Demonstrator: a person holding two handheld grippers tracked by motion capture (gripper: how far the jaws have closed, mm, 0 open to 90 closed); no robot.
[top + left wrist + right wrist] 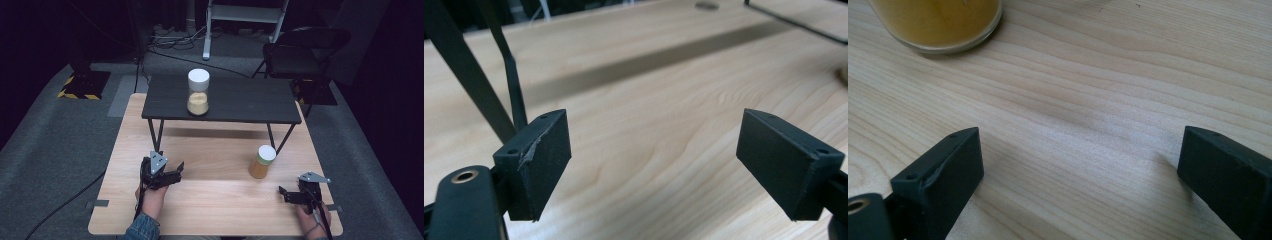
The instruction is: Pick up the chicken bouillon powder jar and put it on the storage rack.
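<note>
We note the white-lidded jar (262, 162) of amber-yellow contents upright on the wooden table (210, 200), near the right gripper (291, 193); no label legible. Left gripper (176, 170) and right: jaws wide, empty.

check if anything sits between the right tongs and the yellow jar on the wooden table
Nothing visible does. The right tongs stand open near the table's front edge, and only bare wooden table lies between them and the yellow jar. The right gripper view shows the same: plain wood up to the jar's base.
</note>
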